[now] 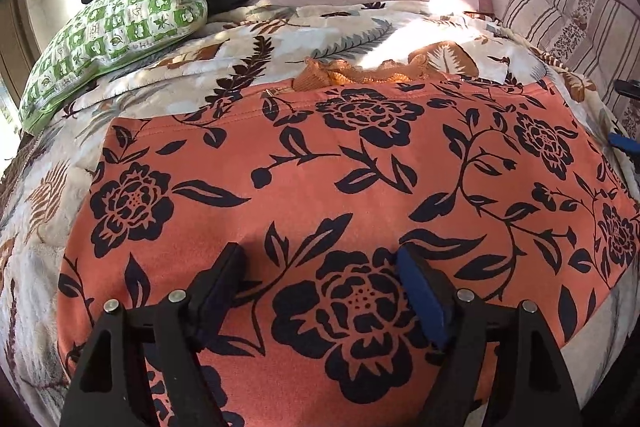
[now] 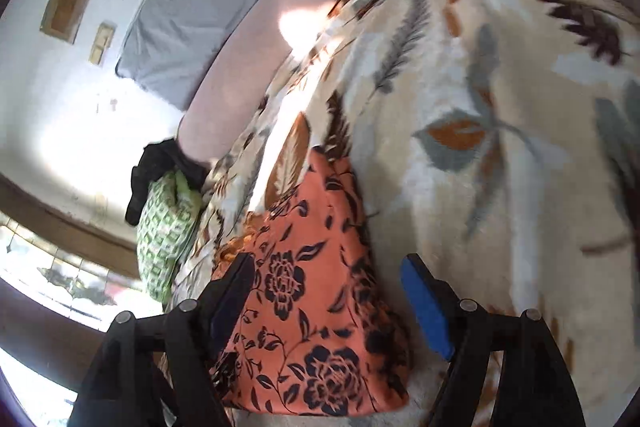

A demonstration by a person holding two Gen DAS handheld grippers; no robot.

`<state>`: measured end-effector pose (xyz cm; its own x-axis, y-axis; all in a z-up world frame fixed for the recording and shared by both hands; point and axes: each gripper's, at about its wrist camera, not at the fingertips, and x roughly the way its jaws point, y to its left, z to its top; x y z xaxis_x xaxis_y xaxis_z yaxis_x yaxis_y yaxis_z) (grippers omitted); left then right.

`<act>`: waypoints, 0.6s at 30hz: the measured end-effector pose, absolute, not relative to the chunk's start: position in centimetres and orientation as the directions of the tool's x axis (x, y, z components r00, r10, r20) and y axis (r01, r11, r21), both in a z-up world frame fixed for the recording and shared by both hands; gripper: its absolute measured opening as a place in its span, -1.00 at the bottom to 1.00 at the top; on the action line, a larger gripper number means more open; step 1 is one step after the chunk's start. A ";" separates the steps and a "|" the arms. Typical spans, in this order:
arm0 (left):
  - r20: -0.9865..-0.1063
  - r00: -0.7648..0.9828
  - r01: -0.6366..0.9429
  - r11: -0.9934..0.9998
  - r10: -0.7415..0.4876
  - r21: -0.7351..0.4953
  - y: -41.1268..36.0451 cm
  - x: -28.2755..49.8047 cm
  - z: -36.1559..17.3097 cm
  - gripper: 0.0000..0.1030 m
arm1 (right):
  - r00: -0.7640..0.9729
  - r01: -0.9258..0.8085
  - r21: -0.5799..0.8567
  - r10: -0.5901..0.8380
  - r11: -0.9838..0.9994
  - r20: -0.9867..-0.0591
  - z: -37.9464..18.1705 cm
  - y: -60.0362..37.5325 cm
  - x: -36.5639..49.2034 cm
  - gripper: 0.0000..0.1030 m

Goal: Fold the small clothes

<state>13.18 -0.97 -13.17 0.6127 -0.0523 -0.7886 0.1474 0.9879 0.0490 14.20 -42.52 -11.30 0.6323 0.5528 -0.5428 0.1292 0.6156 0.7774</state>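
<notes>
The orange flowered garment (image 1: pixel 320 195) lies flat on the bed blanket (image 1: pixel 168 87). The left claw (image 1: pixel 320 291) hovers released above its 6 o'clock edge; the right claw (image 2: pixel 328 303) is released too, grasping nothing. Pinching the blanket together with the cloth could spoil the fold.

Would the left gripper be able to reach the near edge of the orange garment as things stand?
Probably yes: the left gripper hangs open right above the orange garment, with nothing lying between them.

Strong daylight, blown-out glare patch on blanket (image 1: pixel 404 31); right wrist view motion-blurred; heavy fisheye warp, dark corners.
</notes>
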 end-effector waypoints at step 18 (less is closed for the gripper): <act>-0.801 0.588 0.173 0.985 -0.114 -0.014 0.1 13.7 -12.6 0.60 | 0.540 0.189 0.596 0.425 0.780 -0.727 -13.8 -39.8 22.6 -0.34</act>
<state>13.73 0.11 -12.55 0.5882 -0.1142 -0.8006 0.1728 0.9849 -0.0136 22.62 -39.81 -13.77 0.5400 0.4247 -0.7267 0.1887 0.7803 0.5963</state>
